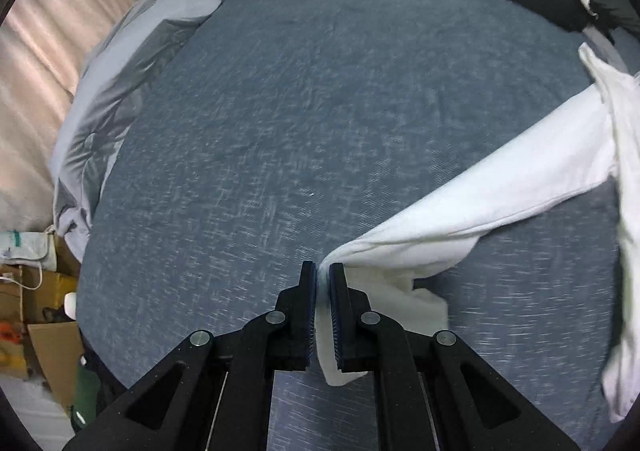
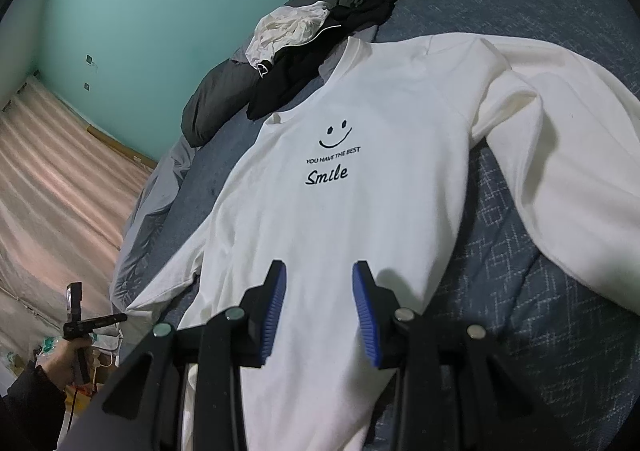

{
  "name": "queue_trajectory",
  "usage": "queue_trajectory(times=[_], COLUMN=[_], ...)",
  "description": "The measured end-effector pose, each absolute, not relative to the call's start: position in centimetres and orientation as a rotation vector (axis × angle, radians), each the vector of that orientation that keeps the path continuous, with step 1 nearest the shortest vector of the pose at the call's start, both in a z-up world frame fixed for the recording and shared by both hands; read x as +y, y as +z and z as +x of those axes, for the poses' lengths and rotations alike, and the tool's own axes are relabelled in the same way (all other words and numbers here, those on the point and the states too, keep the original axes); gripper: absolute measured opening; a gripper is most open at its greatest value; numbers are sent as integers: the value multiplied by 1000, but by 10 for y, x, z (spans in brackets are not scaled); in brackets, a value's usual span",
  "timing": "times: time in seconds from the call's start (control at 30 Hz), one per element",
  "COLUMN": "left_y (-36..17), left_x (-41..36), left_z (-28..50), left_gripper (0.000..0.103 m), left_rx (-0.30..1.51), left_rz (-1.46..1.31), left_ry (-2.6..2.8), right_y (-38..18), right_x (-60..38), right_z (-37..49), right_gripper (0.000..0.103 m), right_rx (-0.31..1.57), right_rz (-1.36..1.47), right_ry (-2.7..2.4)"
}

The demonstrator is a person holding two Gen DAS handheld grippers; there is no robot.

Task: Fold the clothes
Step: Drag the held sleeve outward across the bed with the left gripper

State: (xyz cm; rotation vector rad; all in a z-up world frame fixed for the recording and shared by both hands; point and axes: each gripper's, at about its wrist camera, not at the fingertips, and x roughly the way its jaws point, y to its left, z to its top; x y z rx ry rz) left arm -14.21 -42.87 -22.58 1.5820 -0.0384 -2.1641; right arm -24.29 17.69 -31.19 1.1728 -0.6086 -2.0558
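**Left tool pinches the sleeve, right tool waits over the shirt**

A white long-sleeved shirt [image 2: 340,211] lies flat on the bed [image 2: 500,251], front side up, with a small smiling face and the words "YOU HAVE THE BEST Smile" printed on the chest. Its collar points toward a dark grey duvet [image 2: 224,99] at the far side of the bed. A black garment [image 2: 288,79] and a crumpled white cloth [image 2: 288,31] lie near the collar, and the black garment touches it.

The left tool [image 1: 323,271] has its jaws almost closed on the end of one sleeve [image 1: 480,187]. The white fabric sits between the two pads, and a little of it hangs out below them. From there the sleeve stretches across the blue bed cover to the right, toward the body of the shirt. In the right wrist view, the same tool is seen at the left edge, held by a hand [image 2: 60,363] in a dark cuff.

The right tool [image 2: 319,275] is above the lower part of the shirt. Its jaws stand partly apart, with nothing between the blue pads. The other sleeve [image 2: 560,155] lies bent on the bed to the right of the shirt body.
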Motion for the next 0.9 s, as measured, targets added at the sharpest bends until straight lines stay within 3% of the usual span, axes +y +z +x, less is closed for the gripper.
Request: queue_trajectory(times=[0.27, 0.47, 0.67, 0.83, 0.9], left_y=[-194, -218, -240, -208, -204], left_x=[-393, -338, -319, -349, -365], left_z=[-129, -116, -106, -90, -85], left_gripper=[7, 8, 10, 25, 31], left_rx=[-163, -107, 51, 345, 342], left_rz=[1489, 1699, 1792, 1609, 1535], left_ry=[-2271, -2407, -2441, -2518, -2486], right_y=[-315, -314, -311, -310, -309], right_x=[172, 168, 169, 173, 173], right_z=[-243, -241, -240, -241, -242], right_gripper=[34, 34, 34, 34, 34], right_rx=[-592, -585, -588, -601, -605], right_rz=[1183, 1179, 1170, 1162, 1162], right_ry=[-2056, -2052, -2054, -2057, -2058])
